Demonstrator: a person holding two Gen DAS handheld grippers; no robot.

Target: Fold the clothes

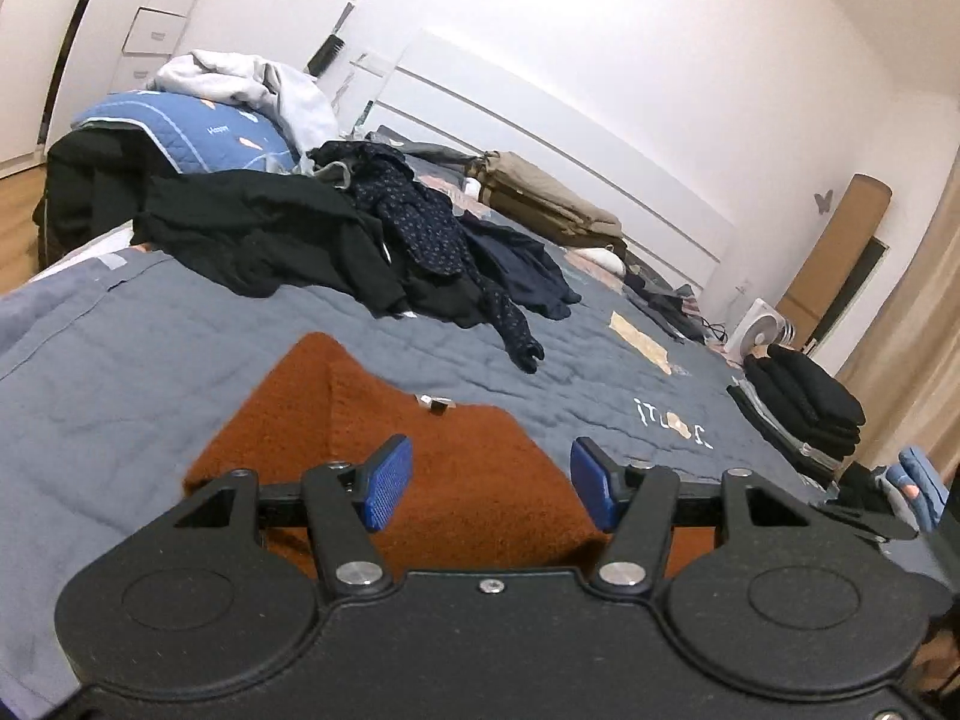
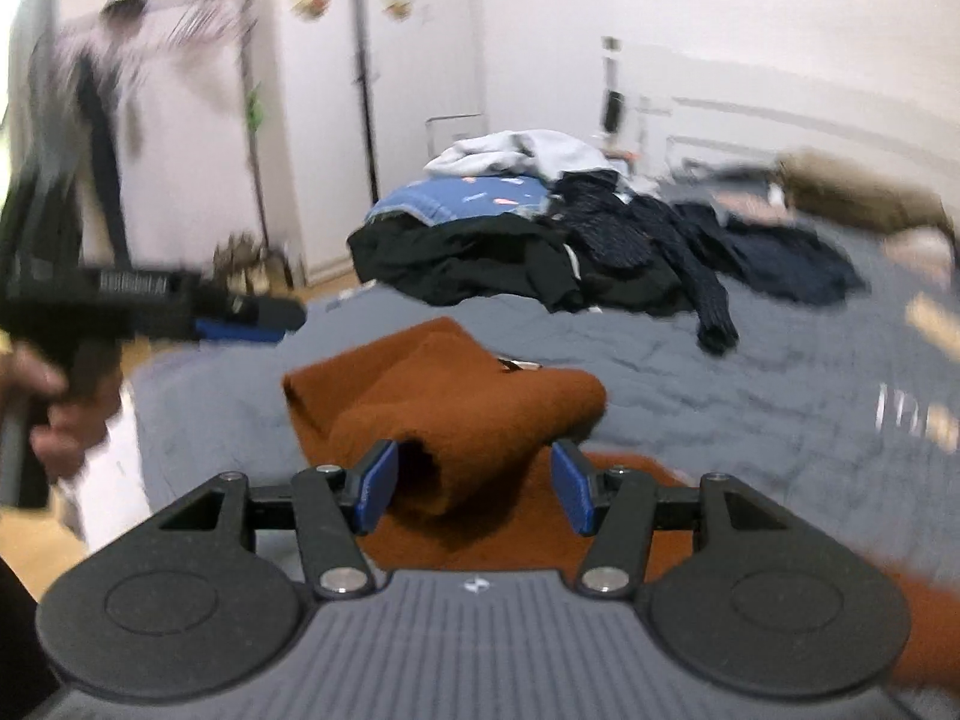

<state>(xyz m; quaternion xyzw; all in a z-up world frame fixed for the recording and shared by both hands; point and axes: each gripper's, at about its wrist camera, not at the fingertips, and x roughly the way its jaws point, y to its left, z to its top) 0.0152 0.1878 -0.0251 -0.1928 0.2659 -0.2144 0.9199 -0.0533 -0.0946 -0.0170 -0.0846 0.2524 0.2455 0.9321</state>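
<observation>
Bed (image 1: 180, 324): a grey quilt carries the whole job, with a loose heap of dark clothes (image 1: 336, 240) behind and a folded stack (image 1: 804, 408) at the far edge.
Rust sweater (image 1: 420, 450): it lies partly folded on the near quilt, one layer doubled over and bulging rather than flat.
Right gripper (image 2: 474, 483): jaws half spread, a thick roll of the sweater between the blue pads; whether they press it cannot be told through the blur. A loose hold could let the roll spring open.
Left gripper (image 1: 492, 483): jaws apart, nothing between them, poised above the sweater. With no second hold, the fold may skew.
Small tag (image 1: 437, 403): it sits at the sweater's far edge and could snag a pad.
</observation>
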